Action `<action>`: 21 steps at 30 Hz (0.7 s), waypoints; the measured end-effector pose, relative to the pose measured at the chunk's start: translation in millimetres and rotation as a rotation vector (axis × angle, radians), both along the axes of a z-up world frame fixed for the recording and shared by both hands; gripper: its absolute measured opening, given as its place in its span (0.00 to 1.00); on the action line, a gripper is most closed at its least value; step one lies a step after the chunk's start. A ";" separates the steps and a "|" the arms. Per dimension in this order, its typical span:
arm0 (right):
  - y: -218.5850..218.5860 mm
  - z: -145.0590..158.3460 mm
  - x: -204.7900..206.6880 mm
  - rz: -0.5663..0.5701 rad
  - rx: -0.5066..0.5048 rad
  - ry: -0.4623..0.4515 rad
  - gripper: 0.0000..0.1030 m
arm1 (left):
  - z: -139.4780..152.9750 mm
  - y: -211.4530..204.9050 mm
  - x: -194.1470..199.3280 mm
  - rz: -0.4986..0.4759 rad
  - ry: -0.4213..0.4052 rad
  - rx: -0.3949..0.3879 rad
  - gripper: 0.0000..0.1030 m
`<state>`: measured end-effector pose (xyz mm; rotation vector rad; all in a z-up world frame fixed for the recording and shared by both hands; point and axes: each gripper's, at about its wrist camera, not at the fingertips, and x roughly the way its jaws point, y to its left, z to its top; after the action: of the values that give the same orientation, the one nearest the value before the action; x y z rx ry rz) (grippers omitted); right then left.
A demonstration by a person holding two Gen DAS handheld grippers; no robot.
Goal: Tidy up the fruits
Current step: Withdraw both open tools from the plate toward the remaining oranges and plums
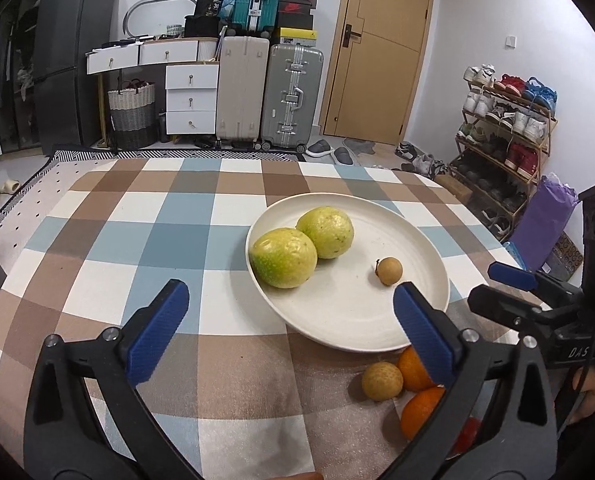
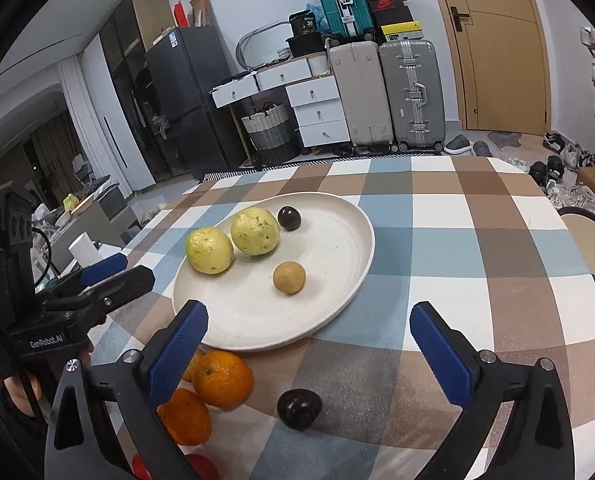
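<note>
White plate (image 2: pixel 337 216) holds four fruits; both grippers' jaws are spread empty, oranges (image 2: pixel 223 378) at its six o'clock.

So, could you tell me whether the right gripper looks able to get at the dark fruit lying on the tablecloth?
Probably yes. The right gripper is open and empty, and the dark fruit lies on the cloth just below its jaws with nothing over it; the nearest orange sits apart, to one side.
</note>
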<state>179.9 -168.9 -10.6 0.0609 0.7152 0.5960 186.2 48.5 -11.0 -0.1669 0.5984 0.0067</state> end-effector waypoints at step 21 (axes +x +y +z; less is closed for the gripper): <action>-20.2 -4.2 -41.5 0.030 -0.061 0.023 1.00 | -5.0 -26.7 -52.8 -0.055 0.045 0.004 0.99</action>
<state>138.4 -189.1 -14.7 0.0002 0.7569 0.6030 133.4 21.8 -16.1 -0.1468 0.6473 -0.0420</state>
